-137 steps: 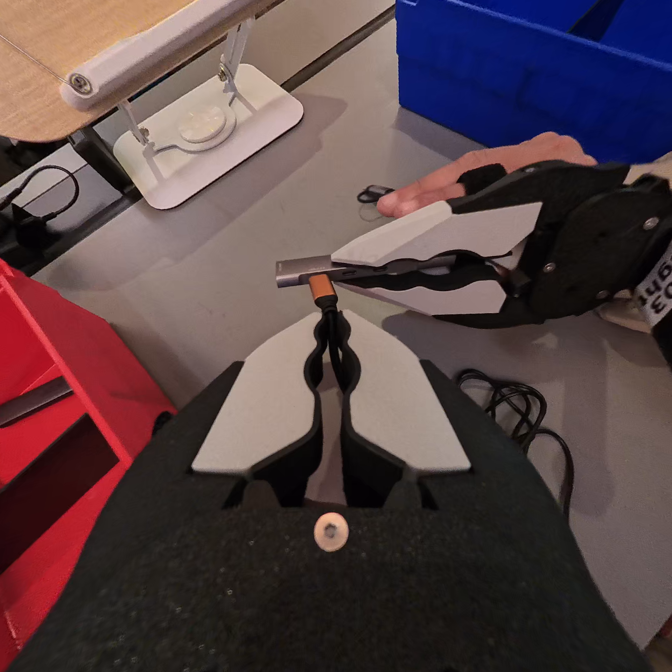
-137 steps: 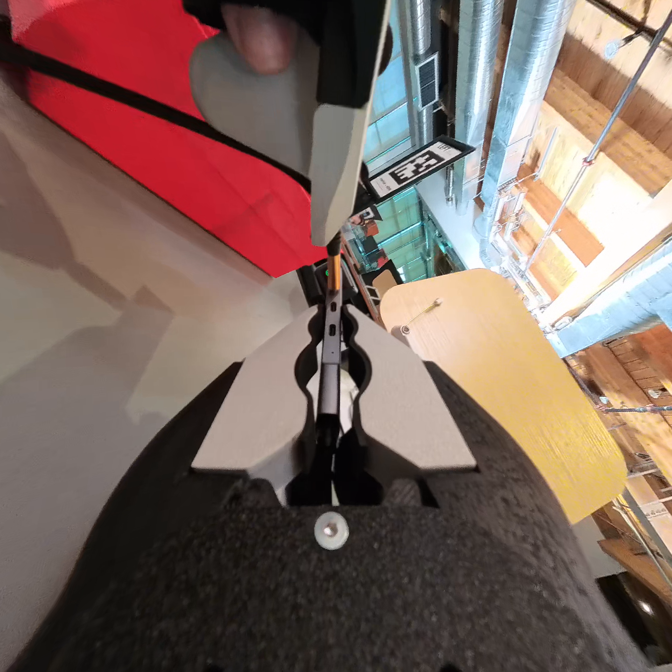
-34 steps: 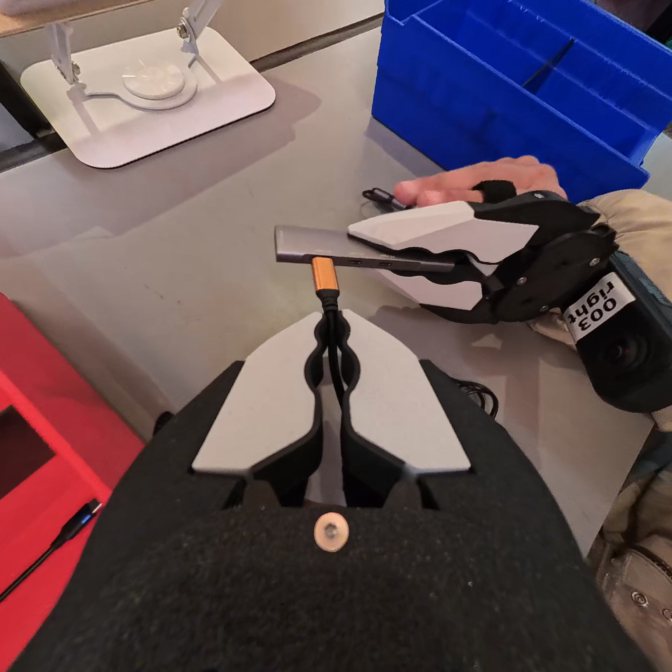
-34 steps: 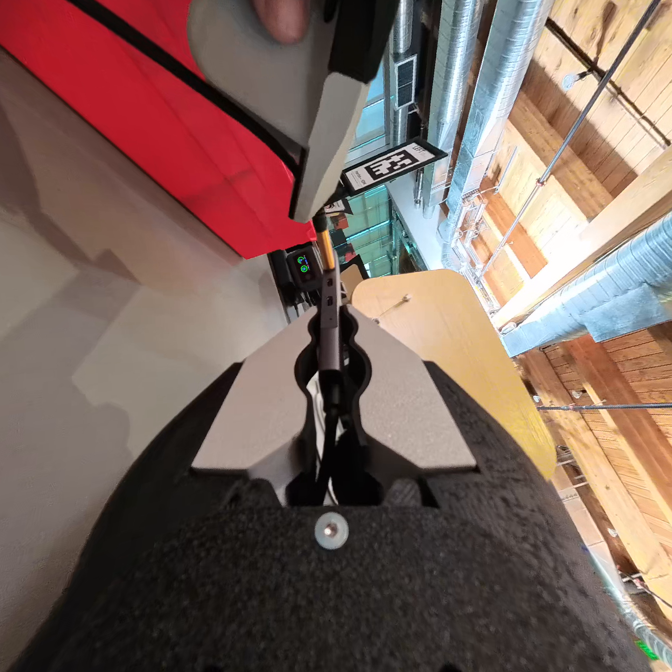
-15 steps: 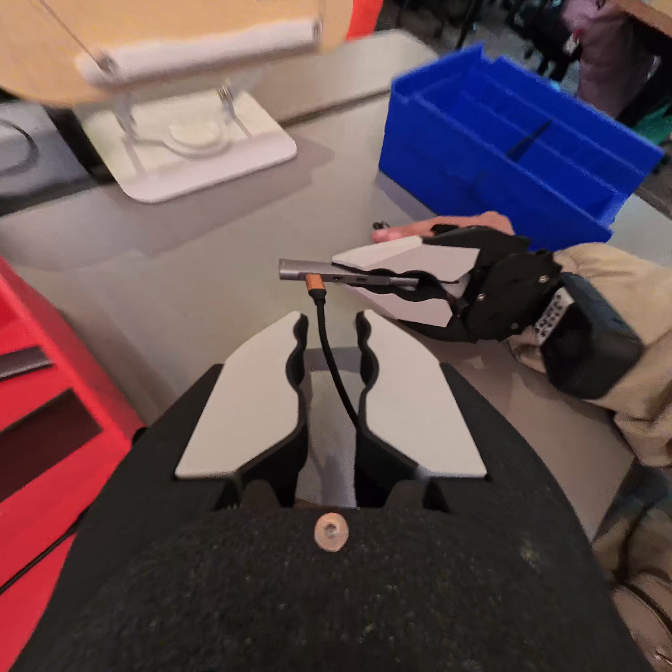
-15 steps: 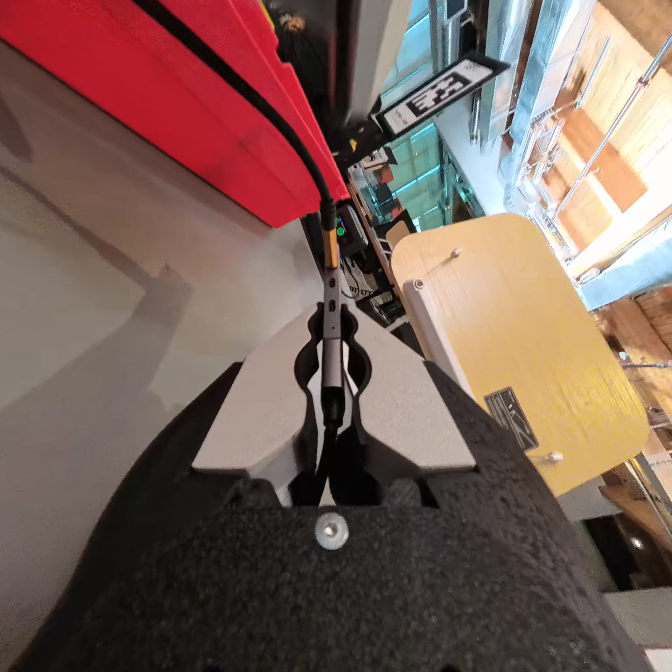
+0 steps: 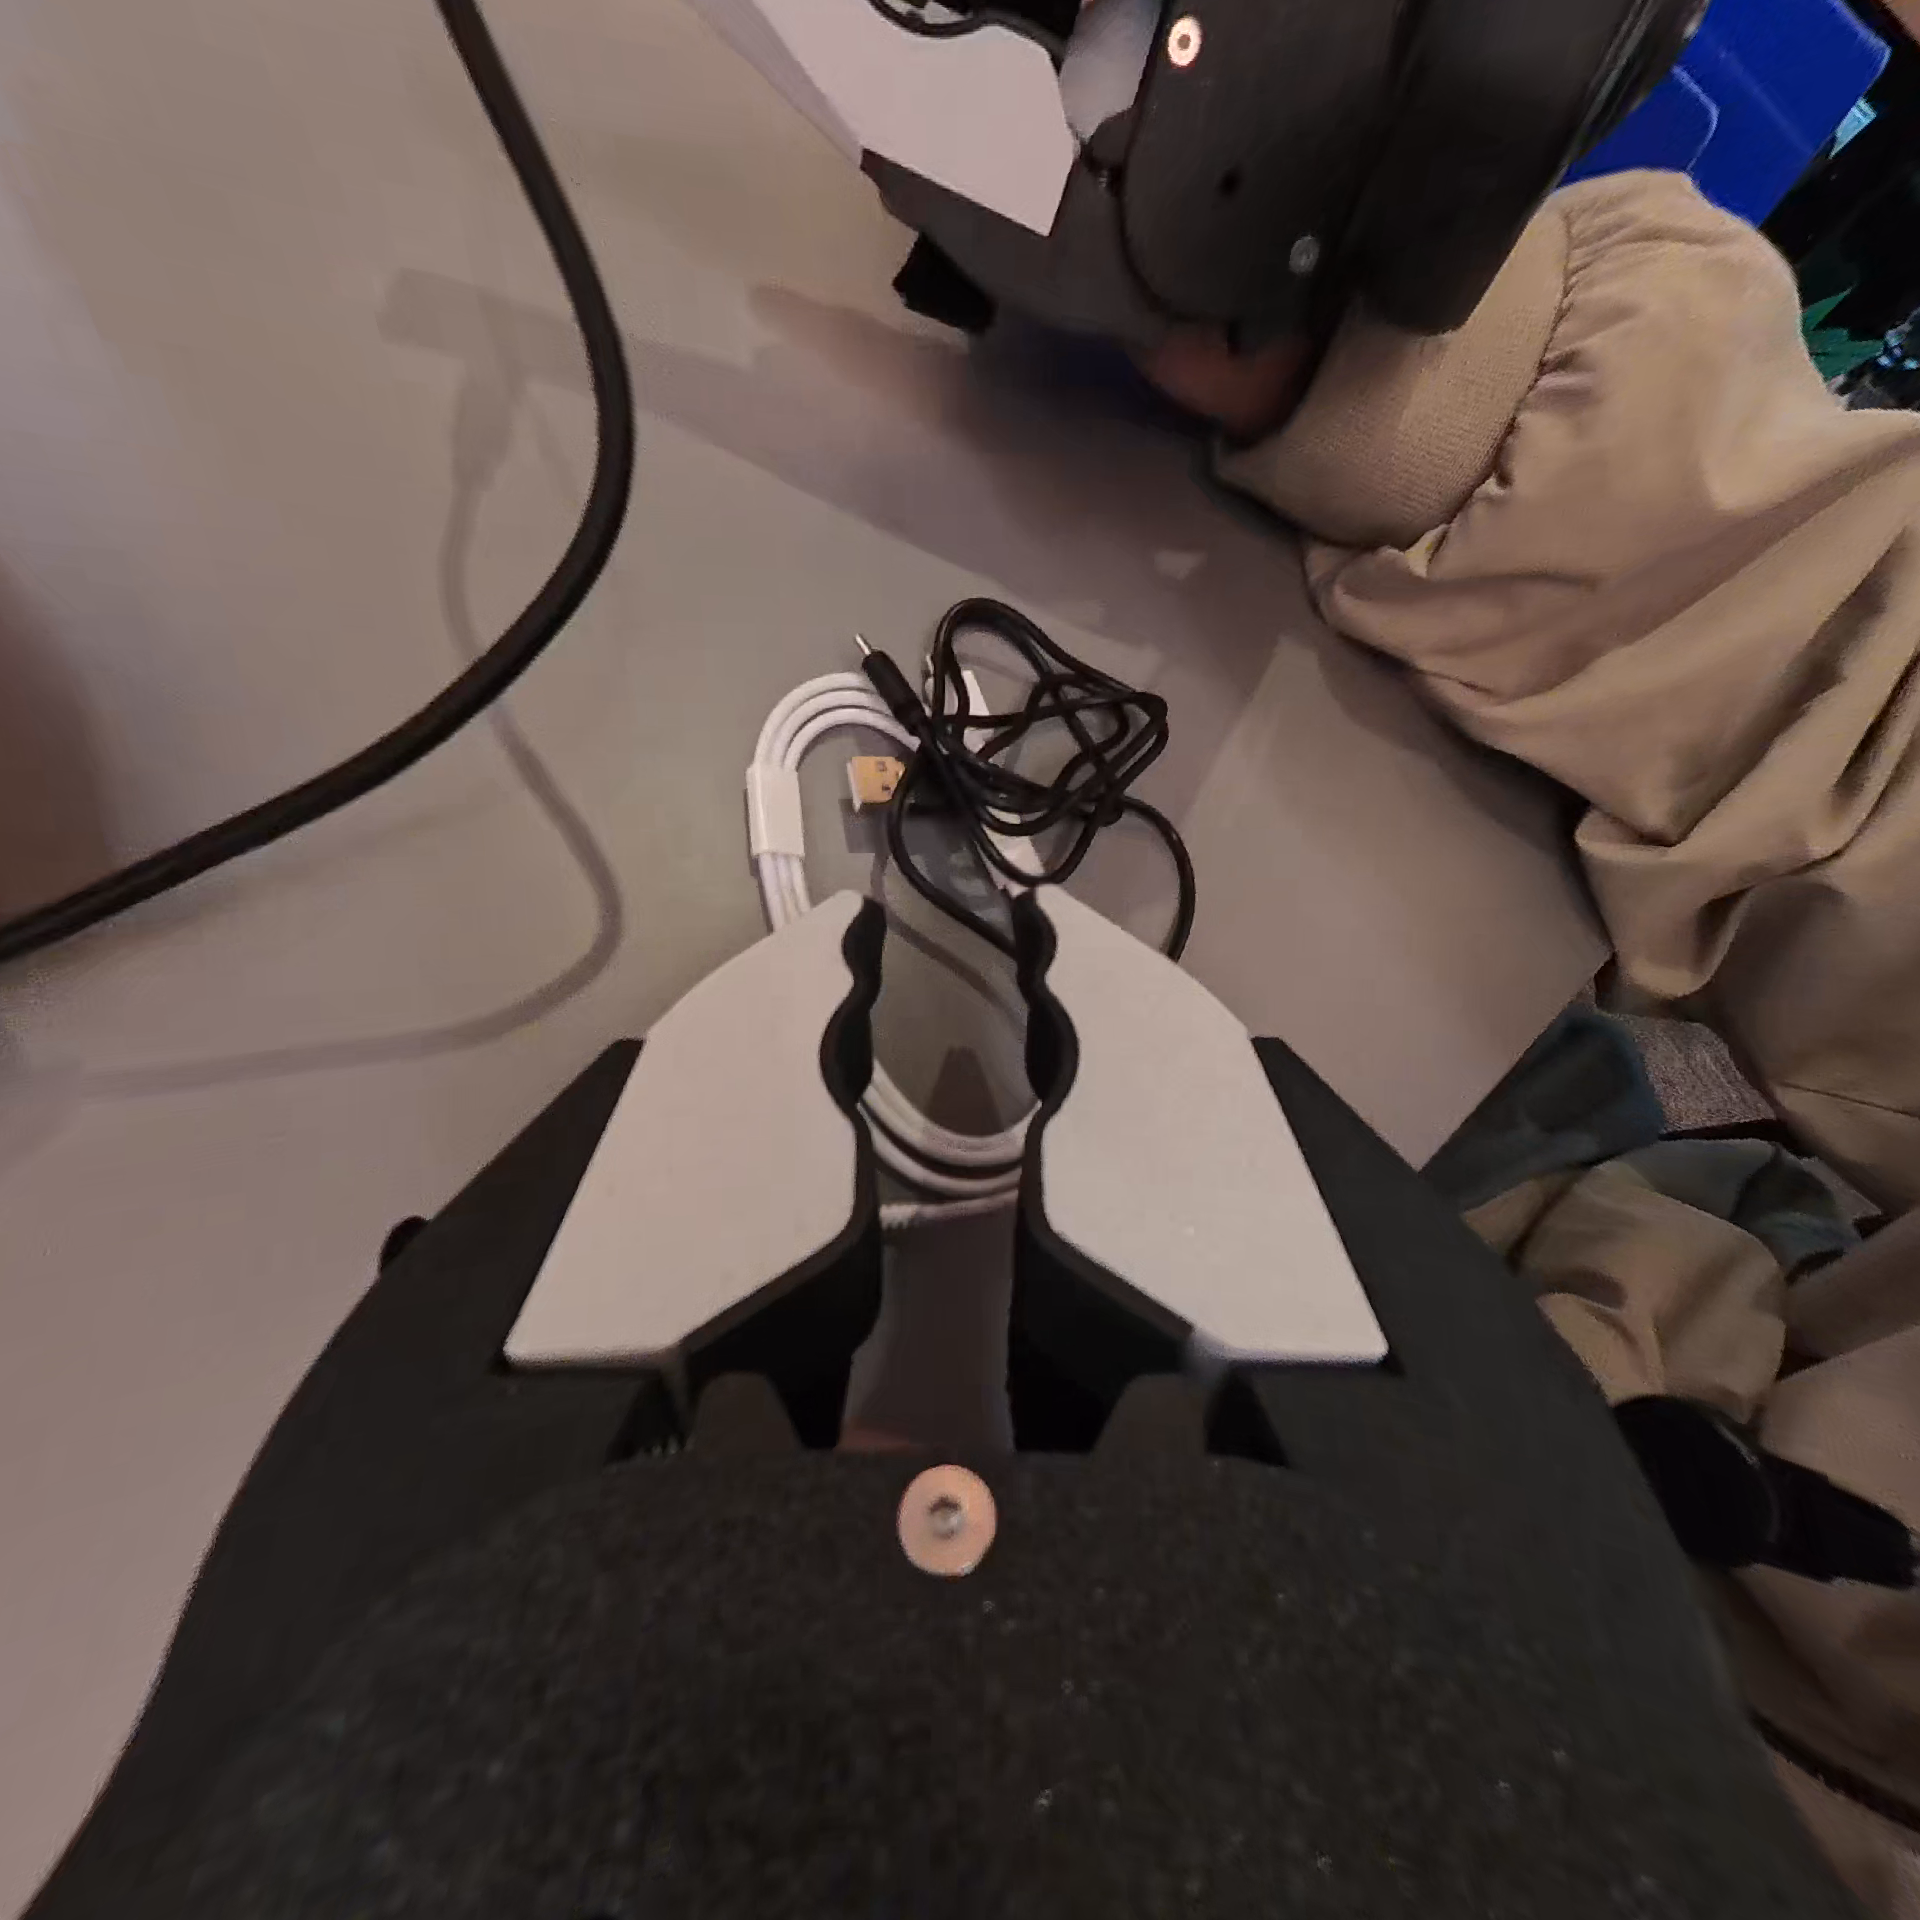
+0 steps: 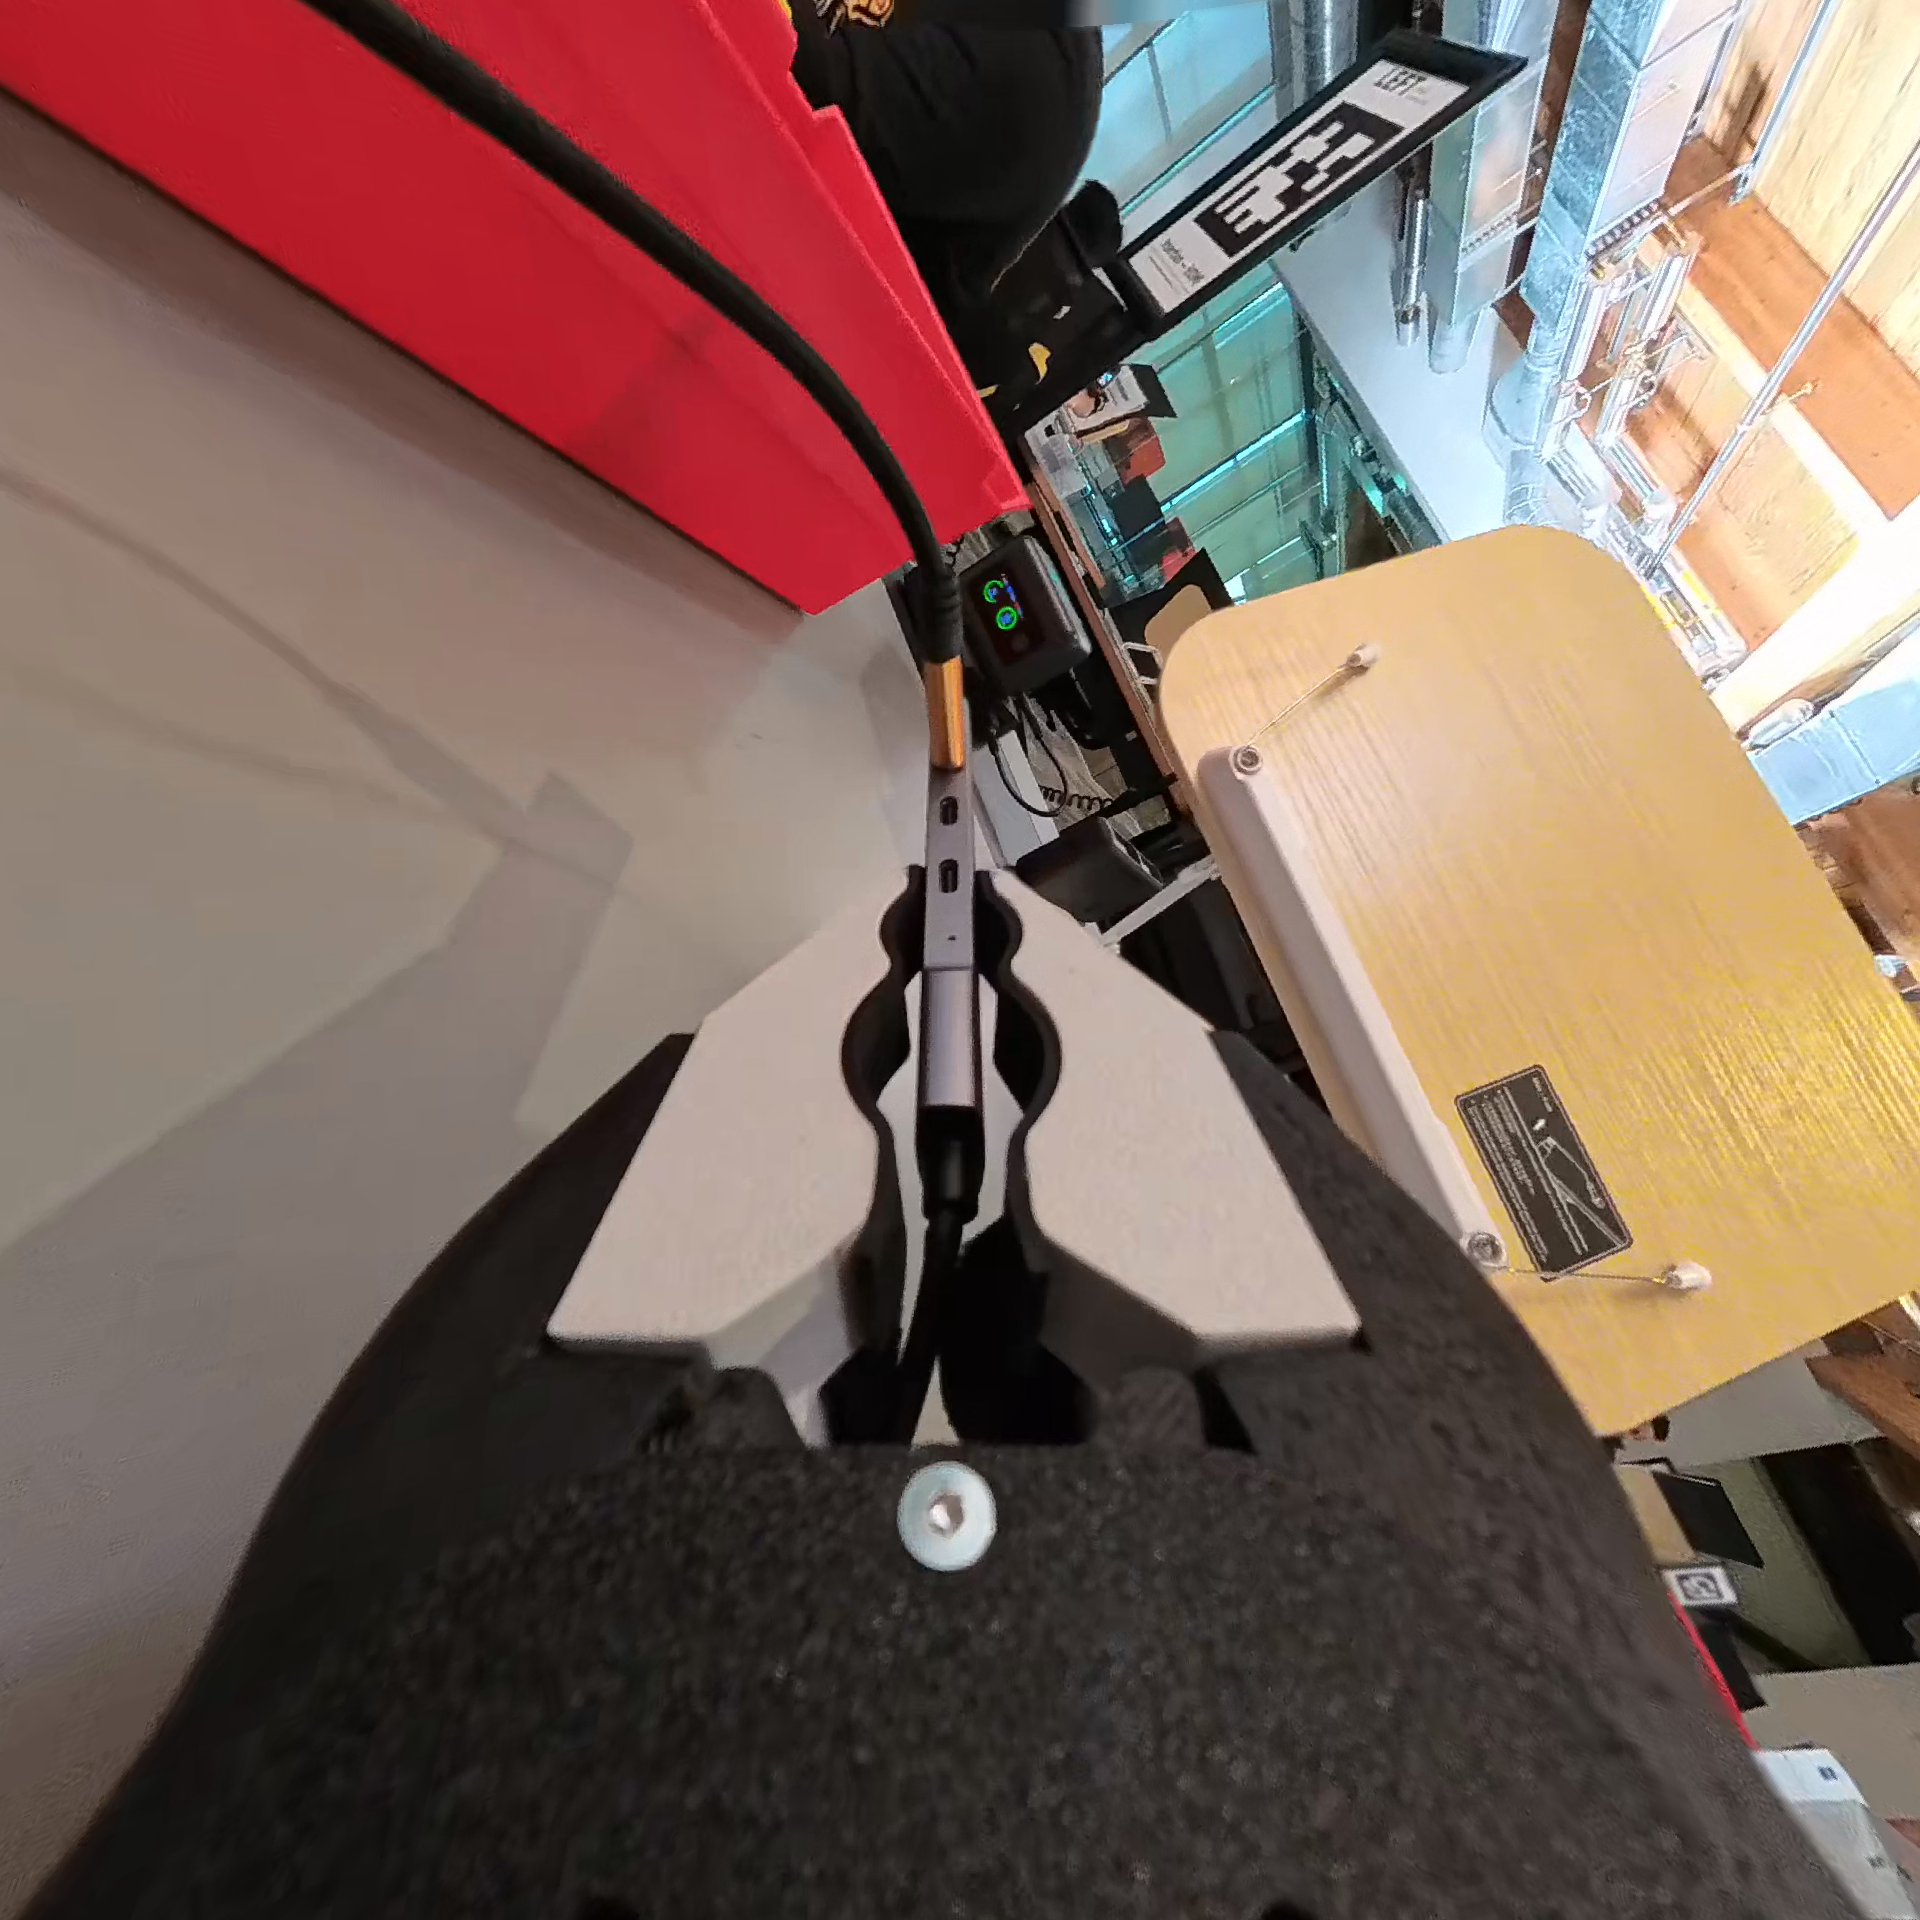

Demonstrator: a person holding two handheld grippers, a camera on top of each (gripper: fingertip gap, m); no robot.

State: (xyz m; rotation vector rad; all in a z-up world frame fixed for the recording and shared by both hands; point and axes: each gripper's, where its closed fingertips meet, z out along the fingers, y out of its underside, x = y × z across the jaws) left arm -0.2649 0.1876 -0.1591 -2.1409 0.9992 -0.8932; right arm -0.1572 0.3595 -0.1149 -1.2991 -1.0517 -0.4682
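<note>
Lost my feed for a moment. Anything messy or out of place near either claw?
Only the thin black cable: it lies in a tangled heap across the bundled white cable on the table, just ahead of the open left claw.

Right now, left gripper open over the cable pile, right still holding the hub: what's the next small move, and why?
Probably lower the left gripper onto the bundled white cable. Its fingers stand apart with nothing between them, right above that bundle and the tangled thin black cable on the table. The right gripper is shut on the grey hub, where the orange-tipped black cable is plugged in.
</note>
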